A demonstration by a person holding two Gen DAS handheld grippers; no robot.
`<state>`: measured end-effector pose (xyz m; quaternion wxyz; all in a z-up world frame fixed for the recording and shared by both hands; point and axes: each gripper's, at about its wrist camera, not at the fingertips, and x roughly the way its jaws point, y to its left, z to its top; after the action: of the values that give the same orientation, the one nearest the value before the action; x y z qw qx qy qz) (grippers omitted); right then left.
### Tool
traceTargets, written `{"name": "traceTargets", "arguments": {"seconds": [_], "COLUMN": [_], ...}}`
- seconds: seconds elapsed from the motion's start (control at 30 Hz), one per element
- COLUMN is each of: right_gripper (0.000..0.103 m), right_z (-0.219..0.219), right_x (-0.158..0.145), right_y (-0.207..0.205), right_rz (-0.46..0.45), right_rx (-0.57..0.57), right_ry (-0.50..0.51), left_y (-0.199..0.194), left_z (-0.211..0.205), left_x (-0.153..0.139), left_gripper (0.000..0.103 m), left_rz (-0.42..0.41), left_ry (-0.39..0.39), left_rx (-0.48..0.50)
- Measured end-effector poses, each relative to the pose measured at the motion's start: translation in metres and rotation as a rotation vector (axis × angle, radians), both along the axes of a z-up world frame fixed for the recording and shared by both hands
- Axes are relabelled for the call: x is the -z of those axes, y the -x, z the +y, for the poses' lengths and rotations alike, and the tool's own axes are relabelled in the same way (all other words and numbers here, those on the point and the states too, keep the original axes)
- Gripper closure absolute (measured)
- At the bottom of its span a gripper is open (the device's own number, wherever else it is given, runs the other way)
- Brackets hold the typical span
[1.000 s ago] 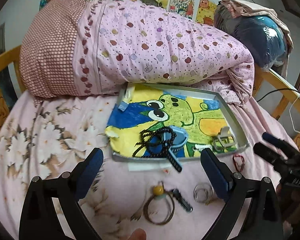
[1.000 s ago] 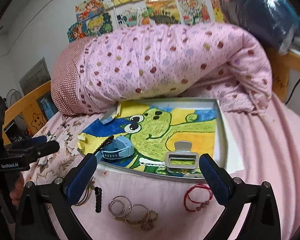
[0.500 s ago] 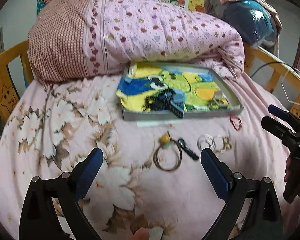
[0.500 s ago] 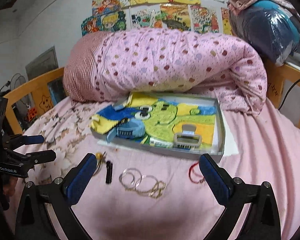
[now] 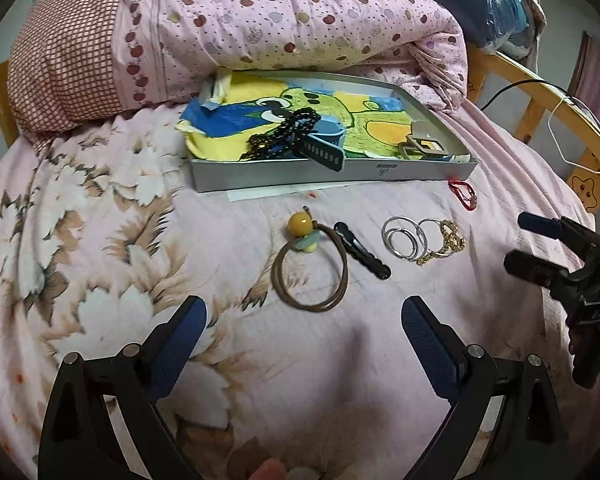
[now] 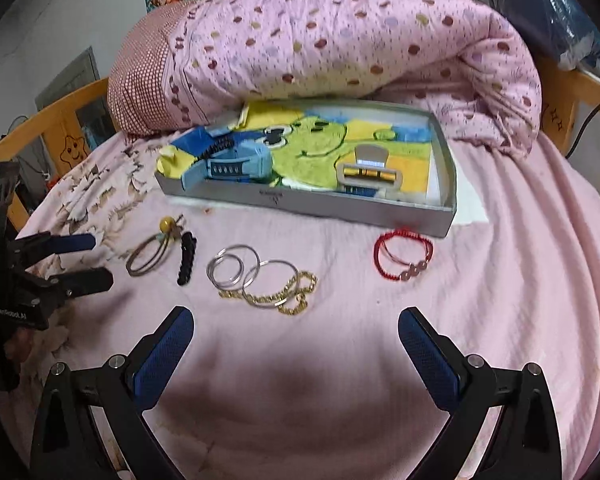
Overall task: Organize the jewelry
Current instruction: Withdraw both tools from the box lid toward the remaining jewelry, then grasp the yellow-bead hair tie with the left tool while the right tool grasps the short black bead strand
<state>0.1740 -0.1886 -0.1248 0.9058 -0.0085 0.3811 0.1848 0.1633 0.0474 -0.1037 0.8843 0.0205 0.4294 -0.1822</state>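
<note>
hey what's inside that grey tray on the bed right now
Inside the grey tray lies a cartoon frog picture lining the bottom, with a blue watch, black beads and a grey hair claw on it. The picture covers the tray floor beneath.

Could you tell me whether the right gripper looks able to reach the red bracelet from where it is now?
Probably yes. The right gripper is open and empty, and the red bracelet lies alone on bare pink bedspread ahead, just before the tray.
</note>
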Motion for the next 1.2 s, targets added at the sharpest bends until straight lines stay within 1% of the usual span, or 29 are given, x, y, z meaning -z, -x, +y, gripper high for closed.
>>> {"name": "traceTargets", "arguments": {"seconds": [0.23,0.37,0.43,0.5,0.53,0.6,0.67,0.73,0.8,0.87,0.9,0.97,1.0,1.07,1.1,1.2], "right_gripper": [0.000,0.000,0.000,0.000,0.000,0.001,0.008,0.011,0.013,0.019,0.021,0.029,0.031,0.042,0.044,0.049], "right_z": [-0.009,-0.007,-0.003,0.002,0.004,0.010,0.015,0.019,0.024,0.029,0.032,0.038,0.041,0.053,0.058,0.077], "right_x": [0.004,0.003,0.002,0.000,-0.001,-0.002,-0.002,0.000,0.002,0.006,0.007,0.011,0.012,0.013,0.013,0.013], "right_y": [-0.013,-0.020,-0.024,-0.027,-0.028,-0.031,-0.032,-0.034,-0.034,-0.034,-0.035,-0.036,-0.037,-0.037,-0.037,-0.037], "right_rz": [0.022,0.018,0.013,0.005,0.000,-0.007,-0.006,0.000,0.005,0.014,0.021,0.035,0.039,0.041,0.040,0.029], "right_rx": [0.010,0.000,-0.018,-0.042,-0.056,-0.082,-0.105,-0.122,-0.138,-0.153,-0.161,-0.177,-0.185,-0.219,-0.233,-0.284], "right_ry": [-0.010,-0.002,0.004,0.013,0.018,0.031,0.038,0.047,0.053,0.056,0.054,0.047,0.045,0.051,0.056,0.072], "left_y": [-0.006,-0.010,-0.010,-0.011,-0.012,-0.014,-0.015,-0.016,-0.018,-0.021,-0.021,-0.022,-0.023,-0.024,-0.026,-0.029], "left_z": [-0.006,-0.008,-0.010,-0.013,-0.014,-0.017,-0.019,-0.021,-0.024,-0.024,-0.023,-0.019,-0.016,-0.011,-0.007,0.003], "left_x": [0.010,0.012,0.012,0.013,0.014,0.017,0.019,0.021,0.024,0.027,0.028,0.027,0.027,0.027,0.027,0.026], "left_gripper": [0.008,0.008,0.011,0.025,0.029,0.046,0.055,0.063,0.076,0.082,0.085,0.089,0.091,0.095,0.097,0.100], "left_rz": [-0.009,-0.017,-0.028,-0.033,-0.032,-0.025,-0.019,-0.020,-0.014,-0.001,0.001,0.005,0.010,0.021,0.031,0.052], "left_ry": [-0.022,-0.015,-0.016,-0.025,-0.028,-0.028,-0.029,-0.040,-0.062,-0.077,-0.075,-0.068,-0.065,-0.052,-0.043,-0.015], "left_rx": [0.034,0.065,0.081,0.096,0.105,0.118,0.132,0.141,0.143,0.132,0.127,0.114,0.104,0.082,0.065,0.016]}}
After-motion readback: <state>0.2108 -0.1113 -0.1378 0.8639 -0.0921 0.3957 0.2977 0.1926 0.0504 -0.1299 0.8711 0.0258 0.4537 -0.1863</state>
